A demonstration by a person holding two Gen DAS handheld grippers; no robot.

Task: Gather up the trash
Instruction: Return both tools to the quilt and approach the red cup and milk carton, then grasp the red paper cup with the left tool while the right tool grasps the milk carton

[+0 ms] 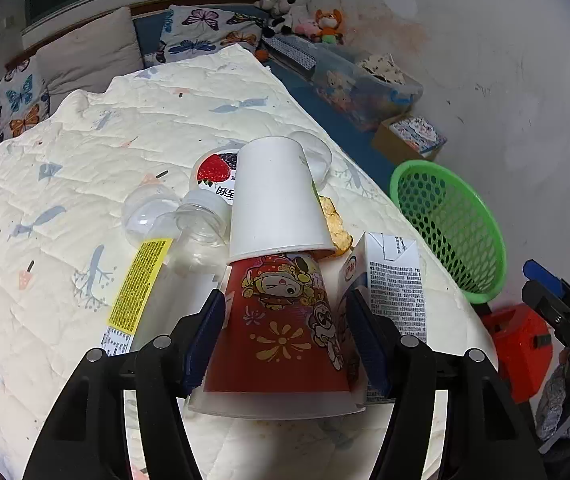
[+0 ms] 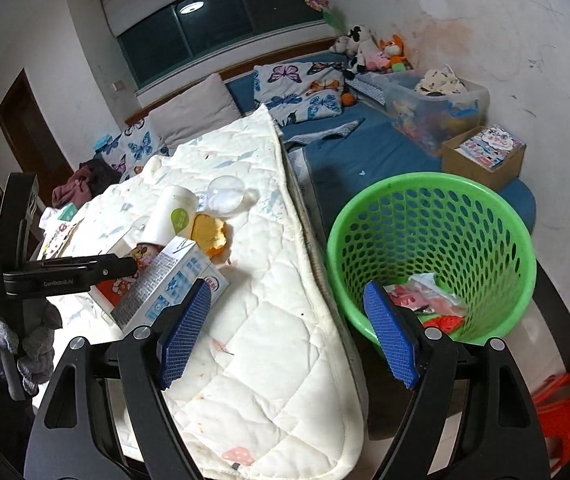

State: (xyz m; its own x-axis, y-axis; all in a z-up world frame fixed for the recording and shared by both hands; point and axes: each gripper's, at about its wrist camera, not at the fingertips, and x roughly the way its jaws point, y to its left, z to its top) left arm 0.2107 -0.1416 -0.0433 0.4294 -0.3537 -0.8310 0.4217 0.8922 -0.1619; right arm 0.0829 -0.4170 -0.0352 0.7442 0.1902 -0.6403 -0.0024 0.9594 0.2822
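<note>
Left gripper [image 1: 285,332] fingers pinch the conical red paper cup [image 1: 285,328]; right gripper [image 2: 287,334] fingers gape.

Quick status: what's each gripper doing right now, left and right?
Left gripper: jaws around the red paper cup; firm grip cannot be told.
Right gripper: open, empty, beside the green basket.

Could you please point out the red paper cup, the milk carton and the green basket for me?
red paper cup [image 1: 285,320]: left wrist view, on its printed side wall.
milk carton [image 1: 395,280]: left wrist view, on its text panel.
green basket [image 2: 437,216]: right wrist view, on its perforated inner wall.
</note>
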